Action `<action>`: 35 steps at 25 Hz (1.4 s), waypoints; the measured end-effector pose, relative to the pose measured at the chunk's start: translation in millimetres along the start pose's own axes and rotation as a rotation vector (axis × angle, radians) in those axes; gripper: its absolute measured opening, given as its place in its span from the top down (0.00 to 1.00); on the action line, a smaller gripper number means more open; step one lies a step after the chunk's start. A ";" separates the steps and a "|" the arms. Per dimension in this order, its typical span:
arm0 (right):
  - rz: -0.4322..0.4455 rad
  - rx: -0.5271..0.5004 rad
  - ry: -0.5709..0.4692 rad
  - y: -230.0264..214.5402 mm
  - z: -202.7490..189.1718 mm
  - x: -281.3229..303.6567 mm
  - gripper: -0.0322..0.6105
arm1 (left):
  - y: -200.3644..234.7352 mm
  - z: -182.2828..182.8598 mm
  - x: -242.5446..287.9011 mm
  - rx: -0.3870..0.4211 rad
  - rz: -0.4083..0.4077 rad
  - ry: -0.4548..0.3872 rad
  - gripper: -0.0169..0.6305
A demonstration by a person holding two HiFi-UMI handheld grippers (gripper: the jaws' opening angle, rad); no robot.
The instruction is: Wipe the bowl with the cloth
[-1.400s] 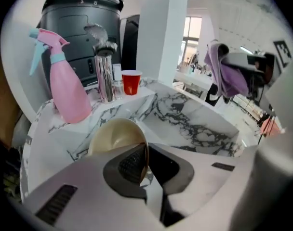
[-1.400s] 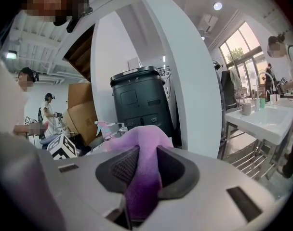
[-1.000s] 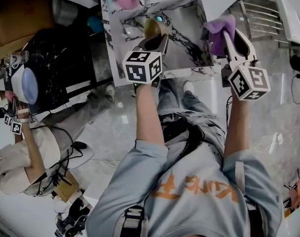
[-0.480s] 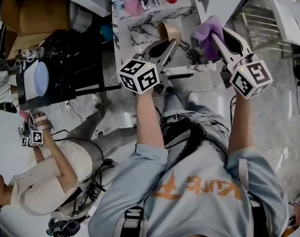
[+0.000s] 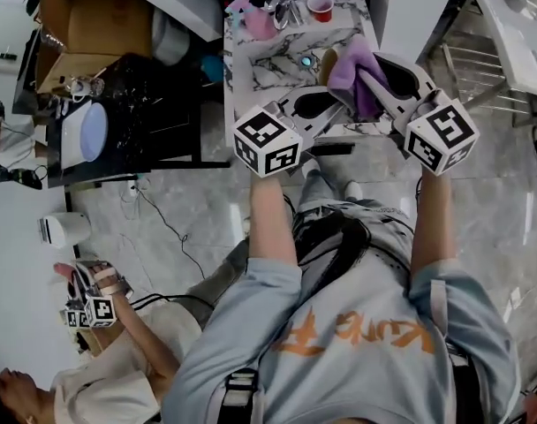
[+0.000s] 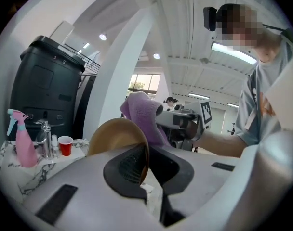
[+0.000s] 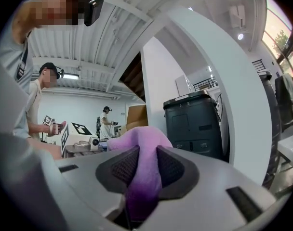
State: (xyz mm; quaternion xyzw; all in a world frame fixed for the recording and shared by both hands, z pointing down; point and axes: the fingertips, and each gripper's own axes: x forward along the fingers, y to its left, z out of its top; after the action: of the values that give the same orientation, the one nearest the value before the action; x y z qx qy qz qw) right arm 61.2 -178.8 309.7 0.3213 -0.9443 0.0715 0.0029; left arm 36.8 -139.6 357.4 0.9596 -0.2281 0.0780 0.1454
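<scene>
In the left gripper view a tan bowl stands on edge, its rim pinched between the pads of my left gripper, which is shut on it. The purple cloth lies against the bowl's far side, carried by the right gripper. The right gripper view shows my right gripper shut on the purple cloth, which bulges past the pads. From the head view, the left gripper and right gripper meet above the table; the cloth covers most of the bowl.
The marble table carries a pink spray bottle, a red cup and a metal item. A black bin stands behind it. A cardboard box sits at the left. Another person with grippers is at lower left.
Both grippers have risen and drawn together. The bowl and the cloth, apart one second ago, now meet, with the cloth over the bowl. The other person has shifted down the left side.
</scene>
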 end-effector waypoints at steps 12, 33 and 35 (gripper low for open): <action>-0.049 0.004 -0.043 -1.0 6.4 -6.3 0.77 | -49.4 -3.5 -3.7 0.063 -0.188 0.012 0.92; -0.153 0.112 -0.106 -30.4 7.9 -18.7 0.77 | -78.9 15.9 -11.6 0.016 -0.373 -0.130 0.92; -0.166 0.127 -0.109 -34.4 6.4 -19.5 0.77 | -78.7 18.4 -12.9 0.009 -0.378 -0.147 0.92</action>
State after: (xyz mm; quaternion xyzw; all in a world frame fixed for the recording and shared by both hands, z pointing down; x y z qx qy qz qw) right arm 97.7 -194.8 306.9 0.4015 -0.9067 0.1130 -0.0629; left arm 63.1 -72.9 318.0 0.9890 -0.0534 -0.0202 0.1363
